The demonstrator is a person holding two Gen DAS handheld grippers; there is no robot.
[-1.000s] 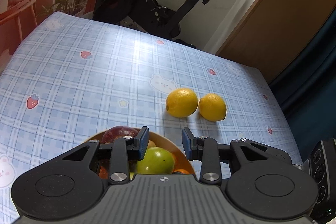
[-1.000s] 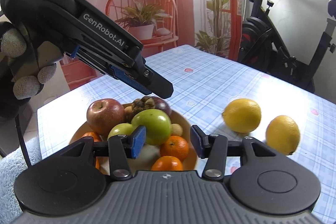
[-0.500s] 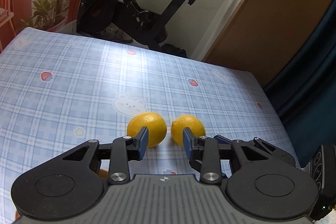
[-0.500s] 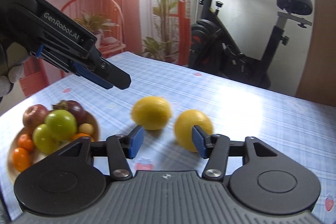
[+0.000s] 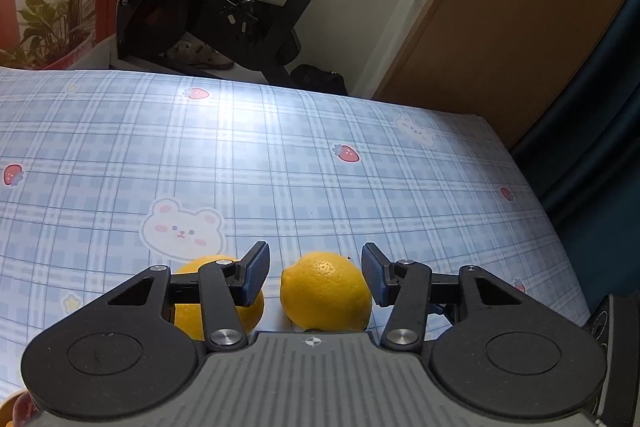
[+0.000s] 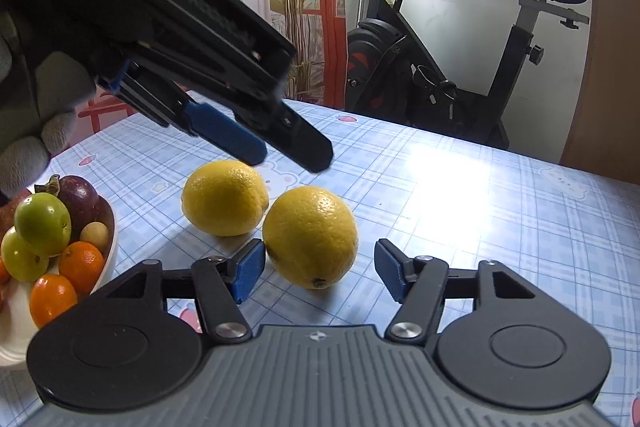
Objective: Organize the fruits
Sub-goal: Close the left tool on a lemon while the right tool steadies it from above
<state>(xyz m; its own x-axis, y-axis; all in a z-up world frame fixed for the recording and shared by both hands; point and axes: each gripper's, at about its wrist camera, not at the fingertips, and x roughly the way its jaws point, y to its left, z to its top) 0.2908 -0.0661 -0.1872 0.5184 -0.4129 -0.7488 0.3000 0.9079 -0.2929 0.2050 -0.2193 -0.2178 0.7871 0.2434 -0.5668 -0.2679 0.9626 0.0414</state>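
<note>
Two yellow lemons lie side by side on the blue checked tablecloth. In the left wrist view the right-hand lemon [image 5: 326,293] sits between the opening jaws of my left gripper [image 5: 314,273], with gaps on both sides, and the other lemon [image 5: 218,301] is partly hidden behind the left finger. In the right wrist view my right gripper [image 6: 320,269] frames the nearer lemon [image 6: 310,235] from close by. Its jaws are opening and the pads are clear of the peel. The farther lemon [image 6: 224,197] lies just behind, under my left gripper [image 6: 288,155], which hangs above the fruit.
A white bowl [image 6: 106,223] at the left holds green apples, small oranges and a dark purple fruit. A gloved hand [image 6: 36,131] holds the left gripper. An exercise bike [image 6: 440,67] stands beyond the table's far edge. The table's right edge [image 5: 536,187] drops off near a dark curtain.
Both grippers have swung away from the fruit bowl over to the two lemons and come lower and closer. Both pairs of jaws stand wider than before.
</note>
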